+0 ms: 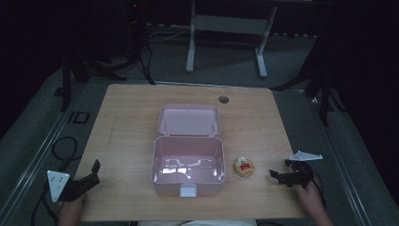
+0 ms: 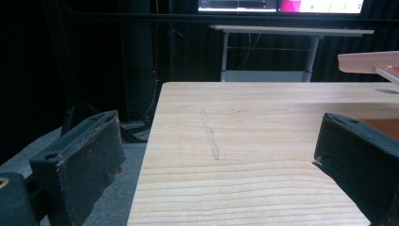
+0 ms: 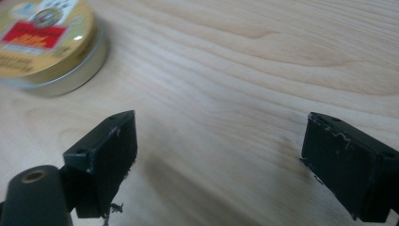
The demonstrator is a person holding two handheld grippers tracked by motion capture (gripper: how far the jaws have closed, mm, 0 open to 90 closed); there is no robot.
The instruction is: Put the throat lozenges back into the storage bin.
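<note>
Right tool (image 3: 221,155): closest to us, its two black jaws stand wide apart over bare wood with nothing between them; in the high view we find it (image 1: 282,175) at the desk's near right corner, in the person's right hand (image 1: 308,190).
Round gold tin: we've got a flat round gold metal tin with a red and white label (image 3: 44,35) lying flat on the desk, up and left of the right tool's jaws in the right gripper view, near them but not touching; from above it (image 1: 244,166) sits between the right tool and the box, just beside the box's right wall.
Left tool (image 2: 216,165): jaws spread wide here too, holding nothing, light wood showing between them; in the high view it (image 1: 94,172) is at the near left corner, well apart from the box, held by the left hand (image 1: 70,212).
Pink box: a pale pink plastic box (image 1: 162,176) stands in the middle of the desk, its hinged lid (image 1: 189,120) thrown back behind it, a white latch (image 1: 187,190) on the front wall.
Box interior: we see only glare on the bottom.
Desk: light wooden desk (image 1: 127,122) with a round cable hole (image 1: 223,99) near the far edge.
</note>
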